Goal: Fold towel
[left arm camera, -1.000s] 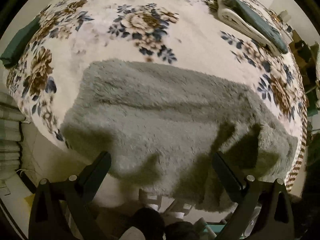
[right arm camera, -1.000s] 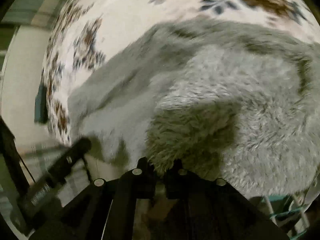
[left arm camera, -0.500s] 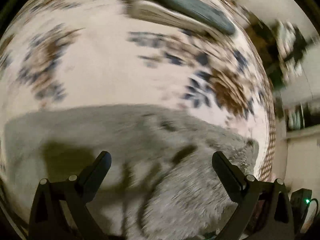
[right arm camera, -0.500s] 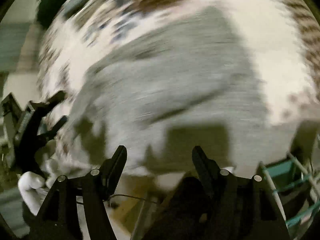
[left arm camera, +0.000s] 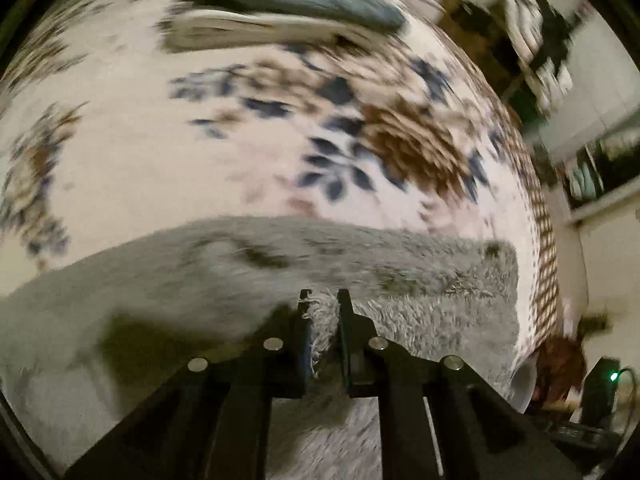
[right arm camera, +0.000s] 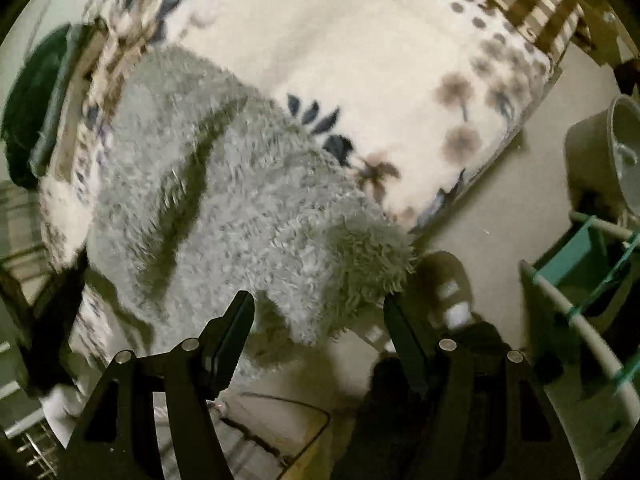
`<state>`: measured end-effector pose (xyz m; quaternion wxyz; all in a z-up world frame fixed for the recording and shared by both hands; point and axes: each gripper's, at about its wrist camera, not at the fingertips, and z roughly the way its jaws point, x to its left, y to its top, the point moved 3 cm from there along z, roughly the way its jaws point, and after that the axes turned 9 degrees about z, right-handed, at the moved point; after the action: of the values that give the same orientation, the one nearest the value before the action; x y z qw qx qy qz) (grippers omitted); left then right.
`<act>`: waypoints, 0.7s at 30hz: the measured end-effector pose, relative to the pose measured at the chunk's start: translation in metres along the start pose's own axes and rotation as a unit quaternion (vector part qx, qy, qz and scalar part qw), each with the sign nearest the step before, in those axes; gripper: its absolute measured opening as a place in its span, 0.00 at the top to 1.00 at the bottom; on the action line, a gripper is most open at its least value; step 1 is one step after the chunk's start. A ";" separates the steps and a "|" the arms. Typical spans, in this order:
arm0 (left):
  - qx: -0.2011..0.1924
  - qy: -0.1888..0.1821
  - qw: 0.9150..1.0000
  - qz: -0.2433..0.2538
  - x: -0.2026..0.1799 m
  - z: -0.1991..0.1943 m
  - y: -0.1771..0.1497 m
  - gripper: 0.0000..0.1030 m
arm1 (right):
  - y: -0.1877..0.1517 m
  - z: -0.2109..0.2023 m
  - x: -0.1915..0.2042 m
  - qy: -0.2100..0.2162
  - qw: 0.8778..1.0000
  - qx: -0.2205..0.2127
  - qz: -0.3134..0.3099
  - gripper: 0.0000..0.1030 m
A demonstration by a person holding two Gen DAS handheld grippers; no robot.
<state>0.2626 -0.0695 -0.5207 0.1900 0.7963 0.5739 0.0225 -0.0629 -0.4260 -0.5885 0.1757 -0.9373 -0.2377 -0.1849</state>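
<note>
A grey shaggy towel (left arm camera: 420, 280) lies on a floral bedspread (left arm camera: 200, 140), near the bed's front edge. My left gripper (left arm camera: 323, 296) is shut on a tuft of the towel's near edge, with pile showing between its fingers. In the right wrist view the same towel (right arm camera: 240, 200) drapes over the bed's edge, one corner hanging down. My right gripper (right arm camera: 320, 304) is open just below that hanging corner, which sits between and slightly ahead of the fingers (right arm camera: 236, 320) without touching them.
Folded dark green and white cloths (left arm camera: 288, 12) lie at the far side of the bed. A grey bucket (right arm camera: 608, 152) and a teal rack (right arm camera: 580, 272) stand on the floor at right. Cluttered shelves (left arm camera: 532, 40) are beyond the bed.
My left gripper went from open to shut on the towel's edge after swinging right. My right gripper let go of the towel, opened and pulled back below the hanging corner.
</note>
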 end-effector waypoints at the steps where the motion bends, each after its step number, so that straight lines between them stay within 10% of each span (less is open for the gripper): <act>1: -0.004 0.007 1.000 -0.014 0.009 -0.007 -0.001 0.92 | 0.000 0.001 0.000 -0.002 1.000 -0.007 -0.001 0.62; 4: -0.002 0.013 0.998 -0.059 0.038 -0.016 -0.007 0.91 | 0.002 0.003 -0.003 -0.009 1.000 -0.012 -0.002 0.85; 10: 0.032 -0.032 0.992 -0.119 0.048 -0.004 -0.017 0.80 | -0.004 0.007 0.004 -0.028 0.999 -0.002 -0.019 0.89; 13: 0.028 -0.040 0.989 -0.141 0.050 -0.021 -0.032 0.63 | -0.008 0.013 0.013 -0.021 0.999 0.031 -0.022 0.78; 15: 0.031 -0.046 0.984 -0.172 0.054 -0.030 -0.048 0.54 | -0.012 0.016 0.019 0.000 0.999 0.045 -0.022 0.53; 21: 0.098 -0.055 0.975 -0.191 0.033 -0.013 -0.103 0.53 | -0.019 0.027 0.027 0.026 0.998 0.065 0.009 0.51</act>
<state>0.1773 -0.0081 -0.5489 0.1432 0.6866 0.7035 -0.1146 -0.0432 -0.3885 -0.5960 0.2440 -0.9208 -0.2365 -0.1915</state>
